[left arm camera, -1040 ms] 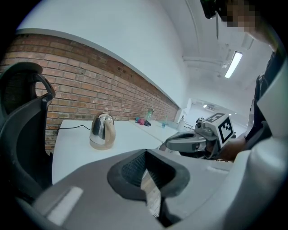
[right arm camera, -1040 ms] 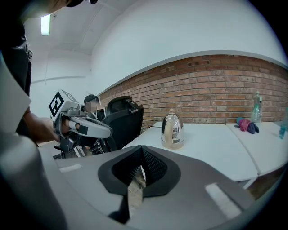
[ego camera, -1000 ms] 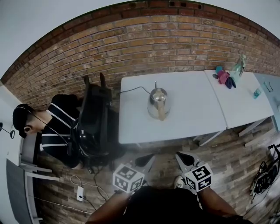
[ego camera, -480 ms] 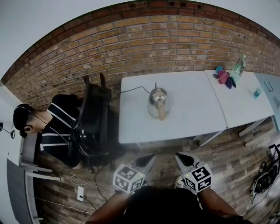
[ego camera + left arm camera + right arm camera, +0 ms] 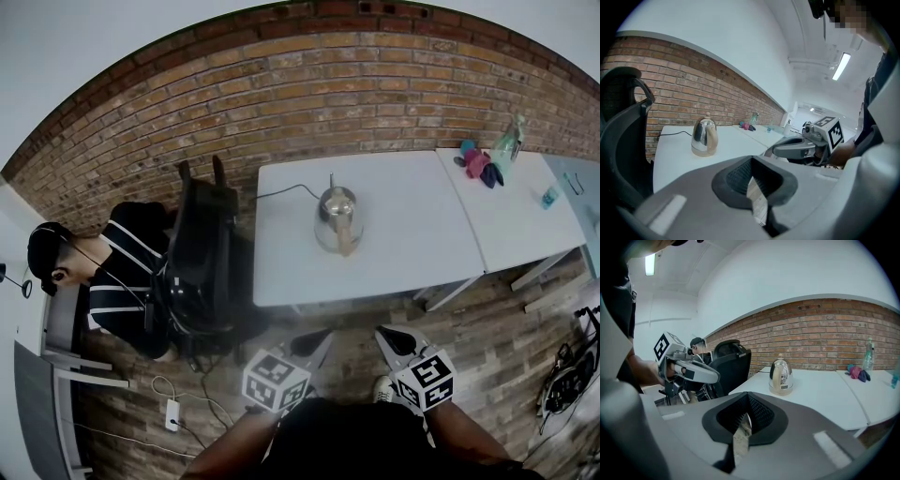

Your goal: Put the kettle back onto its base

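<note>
Left claw [image 5: 752, 178]: jaws together, nothing in them, only a sliver of floor showing through. It's held low in front of the person, off the near edge of the tabletop [image 5: 403, 258].
Right claw [image 5: 747, 417]: same deal, jaws closed on nothing, parked low next to the left one.
Kettle [image 5: 337, 220]: shiny steel, standing upright around the middle of the white tabletop and a bit towards the brick wall. It's well apart from both claws.
Base [image 5: 781, 391]: there's a pale ring under the kettle, and a black cord [image 5: 281, 192] runs off to the tabletop's left edge. Looks like it's already sitting on the base, but whether it's seated properly can't be told from here.
Handle [image 5: 344, 239]: the tan handle faces back towards the person, so it's on the near side.
Direction: the kettle is straight ahead and up from the claws, roughly between their two lines.
Nearer claw: pretty much a tie. The right gripper view has the kettle close to centre, while the left one has it off to the side, so the right claw seems better lined up.
Nearby: a black office chair [image 5: 202, 253] at the tabletop's left end, with a seated person [image 5: 122, 272] beside it.
</note>
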### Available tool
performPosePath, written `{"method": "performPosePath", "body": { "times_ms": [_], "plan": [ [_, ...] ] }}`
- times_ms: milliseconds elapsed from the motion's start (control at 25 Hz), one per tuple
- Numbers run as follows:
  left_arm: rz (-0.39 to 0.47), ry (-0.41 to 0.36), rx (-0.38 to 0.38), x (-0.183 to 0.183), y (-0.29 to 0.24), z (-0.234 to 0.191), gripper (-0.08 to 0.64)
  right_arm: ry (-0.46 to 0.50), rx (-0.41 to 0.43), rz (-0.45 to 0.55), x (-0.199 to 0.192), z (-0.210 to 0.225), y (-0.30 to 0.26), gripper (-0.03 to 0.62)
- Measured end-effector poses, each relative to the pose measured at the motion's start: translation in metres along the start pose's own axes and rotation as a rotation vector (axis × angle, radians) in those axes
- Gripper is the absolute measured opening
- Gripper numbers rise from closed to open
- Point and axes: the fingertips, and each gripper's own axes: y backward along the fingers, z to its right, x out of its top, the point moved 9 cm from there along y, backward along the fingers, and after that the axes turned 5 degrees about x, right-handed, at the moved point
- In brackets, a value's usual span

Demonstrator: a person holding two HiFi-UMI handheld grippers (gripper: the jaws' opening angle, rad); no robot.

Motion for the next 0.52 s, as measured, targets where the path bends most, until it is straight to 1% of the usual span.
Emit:
{"method": "performPosePath", "body": {
  "times_ms": [520],
  "plan": [
    [0.005, -0.003, -0.002, 0.0031, 0.0010, -0.0039, 0.001, 0.003, -0.003, -0.001, 0.0031, 0.0002, -0.0033, 0.025]
  ]
}}
